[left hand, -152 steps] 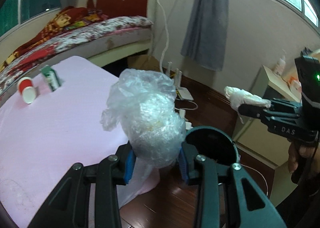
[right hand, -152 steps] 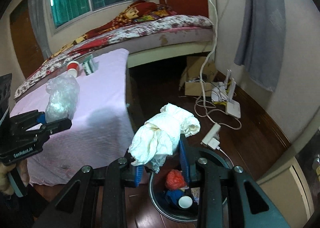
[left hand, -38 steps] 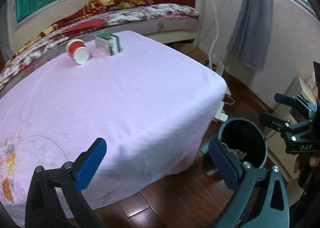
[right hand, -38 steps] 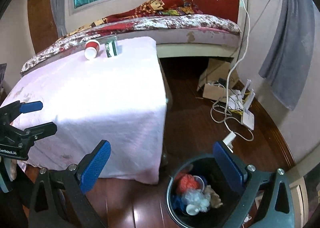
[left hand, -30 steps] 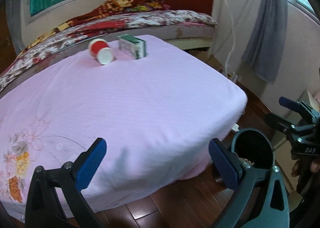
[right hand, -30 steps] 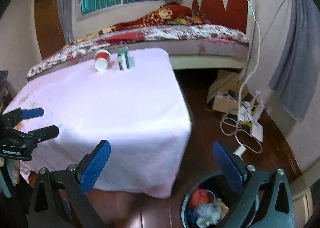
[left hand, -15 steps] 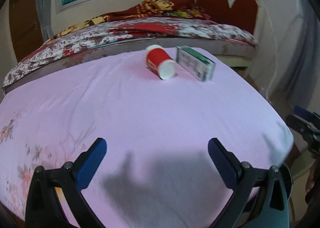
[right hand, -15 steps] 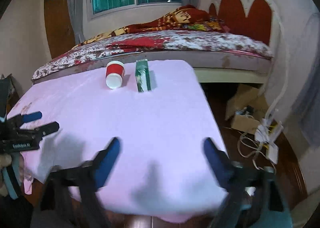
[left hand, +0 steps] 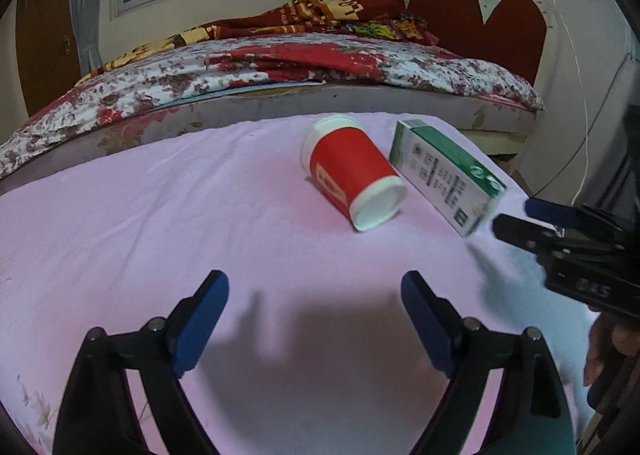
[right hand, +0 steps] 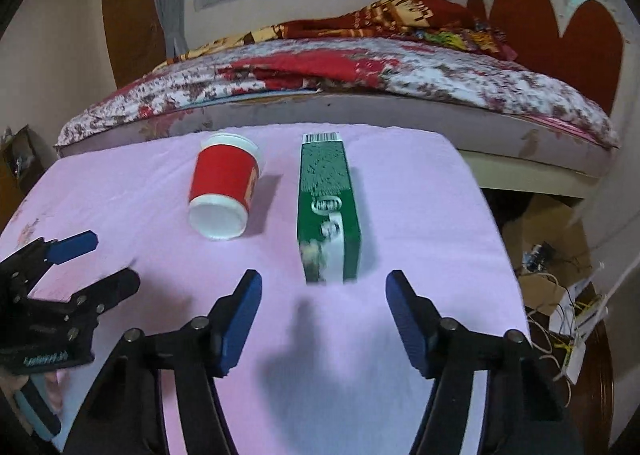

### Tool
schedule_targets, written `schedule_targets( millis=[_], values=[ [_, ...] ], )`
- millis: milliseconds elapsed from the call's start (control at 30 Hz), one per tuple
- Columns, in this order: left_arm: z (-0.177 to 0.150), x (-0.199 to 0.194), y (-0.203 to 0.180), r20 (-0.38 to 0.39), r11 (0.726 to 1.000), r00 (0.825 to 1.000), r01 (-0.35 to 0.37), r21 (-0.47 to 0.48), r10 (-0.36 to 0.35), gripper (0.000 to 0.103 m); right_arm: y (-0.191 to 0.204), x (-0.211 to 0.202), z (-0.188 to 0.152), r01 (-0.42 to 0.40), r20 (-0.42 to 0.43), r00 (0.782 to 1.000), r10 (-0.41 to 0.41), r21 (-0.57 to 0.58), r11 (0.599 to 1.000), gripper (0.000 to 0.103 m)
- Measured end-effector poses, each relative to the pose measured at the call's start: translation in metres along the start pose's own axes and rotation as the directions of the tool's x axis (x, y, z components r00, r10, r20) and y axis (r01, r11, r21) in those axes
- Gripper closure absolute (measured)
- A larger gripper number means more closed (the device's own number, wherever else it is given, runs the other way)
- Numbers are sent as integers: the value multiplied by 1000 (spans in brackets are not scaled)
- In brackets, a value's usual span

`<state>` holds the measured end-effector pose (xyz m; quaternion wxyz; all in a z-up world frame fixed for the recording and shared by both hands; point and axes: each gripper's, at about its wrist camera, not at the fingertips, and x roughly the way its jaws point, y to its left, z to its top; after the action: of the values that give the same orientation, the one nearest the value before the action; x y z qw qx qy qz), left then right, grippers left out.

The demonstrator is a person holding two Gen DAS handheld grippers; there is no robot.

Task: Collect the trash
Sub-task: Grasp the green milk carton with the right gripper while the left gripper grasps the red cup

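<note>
1. Pink cloth (left hand: 200, 215) covers the whole table, and the only two bits of trash on it sit out toward its far side, in front of a bed (left hand: 280, 87) with a red flowery cover.
2. The red paper cup (left hand: 352, 179) is lying on its side, white bottom facing the cameras, open mouth pointing away at the bed.
3. Just to the right of it is a green carton (right hand: 326, 211), also lying flat, long side running near-to-far. In the left wrist view they look nearly touching, but the right wrist view shows a small gap between them.
4. Left gripper (left hand: 314, 315) hangs over bare cloth on the near side of the cup. Its jaws have just been closing a little but they're wide apart, blue pads showing, with nothing between them.
5. Right gripper (right hand: 323, 313) is lined up pretty much dead on with the near end of the carton, which sits just beyond its fingertips. Its jaws have just been closing too, and they stand narrower than the left one's. The pads aren't touching the carton though, so it's got hold of nothing.
6. Each gripper shows up in the other's camera, off to the side and low over the cloth, with a bit of the person's hand (left hand: 604, 351) on the right one's handle.
7. Off the table's right edge there's a tangle of cables (right hand: 568, 319) on the dark wood floor.
</note>
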<state>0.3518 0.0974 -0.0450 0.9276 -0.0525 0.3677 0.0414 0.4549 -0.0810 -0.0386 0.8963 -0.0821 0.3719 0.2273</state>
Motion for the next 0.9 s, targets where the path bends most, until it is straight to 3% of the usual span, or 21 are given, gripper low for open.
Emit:
schedule_targets(
  millis=[133, 167, 467, 667, 733, 800, 867, 900],
  values=[
    [9, 13, 1, -14, 1000, 1000, 12, -28, -13, 15, -5, 36, 20, 1, -39, 999, 0, 11, 1000, 45],
    [12, 16, -1, -17, 999, 1000, 14, -30, -15, 15, -7, 41, 21, -8, -49, 999, 9, 17, 1000, 62],
    [32, 41, -32, -14, 997, 998, 56, -47, -57, 15, -54, 40, 27, 39, -47, 998, -37, 35, 999, 63],
    [55, 65, -46, -16, 995, 1000, 11, -96, -12, 15, -73, 34, 20, 32, -41, 999, -28, 80, 996, 63],
    [61, 77, -47, -38, 995, 999, -41, -94, 37, 15, -72, 33, 19, 24, -36, 999, -21, 92, 996, 63],
    [62, 85, -46, -55, 994, 996, -73, -84, 68, 19, -70, 34, 19, 28, -36, 999, -24, 102, 994, 63],
    [60, 88, -39, -81, 995, 996, -51, -84, 44, 37, -69, 32, 18, 18, -37, 999, -14, 103, 995, 63],
    [58, 85, -35, -76, 996, 997, -29, -88, 22, 41, -67, 31, 17, 17, -36, 999, -14, 96, 995, 63]
  ],
)
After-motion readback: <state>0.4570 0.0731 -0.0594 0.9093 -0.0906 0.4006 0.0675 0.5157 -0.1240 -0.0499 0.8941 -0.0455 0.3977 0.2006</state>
